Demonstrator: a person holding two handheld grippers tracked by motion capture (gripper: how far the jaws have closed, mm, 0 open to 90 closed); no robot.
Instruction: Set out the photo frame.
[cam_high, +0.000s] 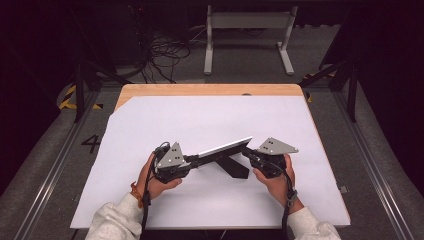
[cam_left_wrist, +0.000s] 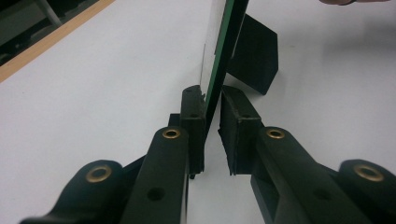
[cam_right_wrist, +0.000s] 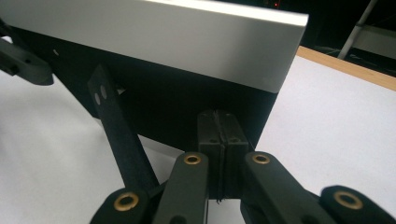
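A thin flat panel (cam_high: 220, 148) with a silver face and a dark back hangs tilted over the white table cover (cam_high: 200, 115), its right end higher. My left gripper (cam_high: 192, 160) is shut on its lower left end. In the left gripper view the panel (cam_left_wrist: 219, 46) runs edge-on between the jaws of that gripper (cam_left_wrist: 212, 126). My right gripper (cam_high: 246, 151) is at the raised right end. In the right gripper view this gripper (cam_right_wrist: 218, 135) has its pads pressed together against the panel's (cam_right_wrist: 154, 37) black back; whether a thin edge is pinched I cannot tell. A black strip (cam_right_wrist: 116, 135) slants down from the back.
The black strip (cam_high: 235, 165) reaches down to the cover below the panel, also seen as a dark flap (cam_left_wrist: 254, 56) behind it. The wooden table edge (cam_high: 210, 90) shows at the far side. A white metal frame (cam_high: 247, 22) and cables lie on the floor beyond.
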